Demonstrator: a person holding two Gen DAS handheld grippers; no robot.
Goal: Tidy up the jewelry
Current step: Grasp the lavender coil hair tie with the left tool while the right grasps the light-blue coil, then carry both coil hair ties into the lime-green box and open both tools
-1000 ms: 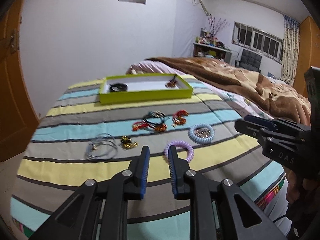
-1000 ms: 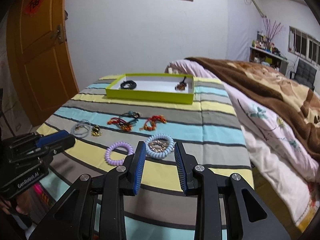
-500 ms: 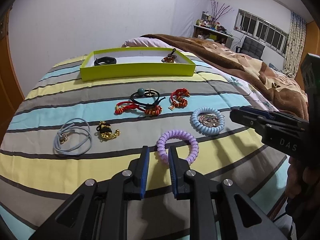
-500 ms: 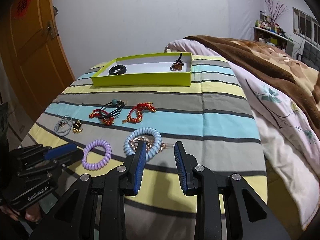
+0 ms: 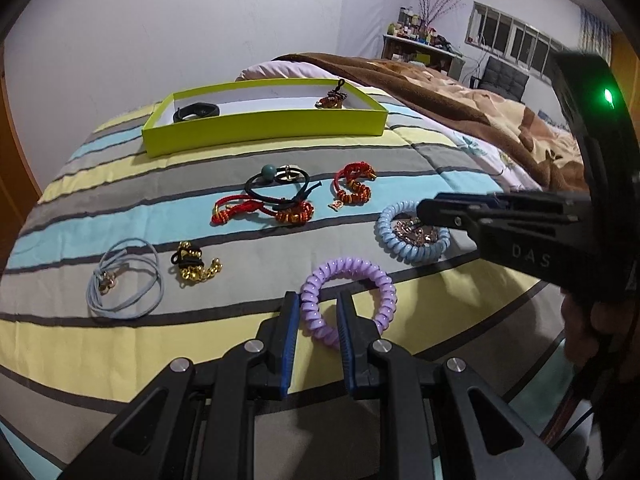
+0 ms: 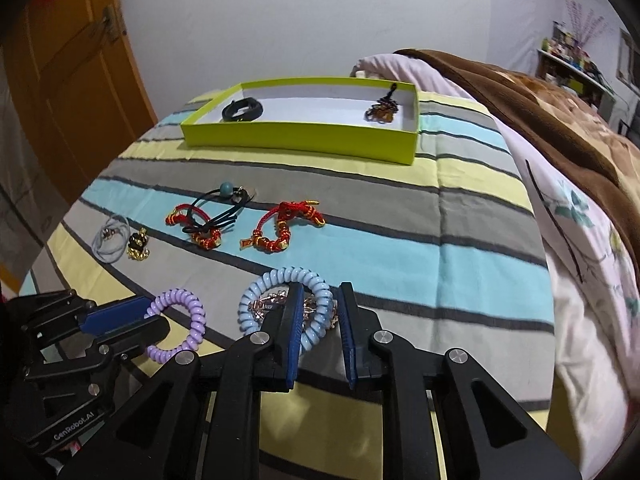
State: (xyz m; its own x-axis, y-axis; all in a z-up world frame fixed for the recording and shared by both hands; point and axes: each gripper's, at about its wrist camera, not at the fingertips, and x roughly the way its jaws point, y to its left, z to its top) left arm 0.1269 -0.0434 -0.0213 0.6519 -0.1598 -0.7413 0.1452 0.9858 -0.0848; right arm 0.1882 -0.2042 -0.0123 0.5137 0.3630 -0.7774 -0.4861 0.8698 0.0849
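Open jaws astride two coil bracelets [image 5: 348,296]

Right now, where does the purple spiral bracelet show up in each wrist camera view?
Left wrist view: the purple spiral bracelet lies low in the centre, its near loop between the left gripper's fingers.
Right wrist view: it sits at lower left, beside the left gripper coming in from the left edge.
Shared landmark: the blue spiral bracelet, right of the purple one in both views.

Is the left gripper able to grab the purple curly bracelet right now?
Probably yes. The left gripper is open with the purple bracelet's near edge already between its fingers, and nothing blocks it.
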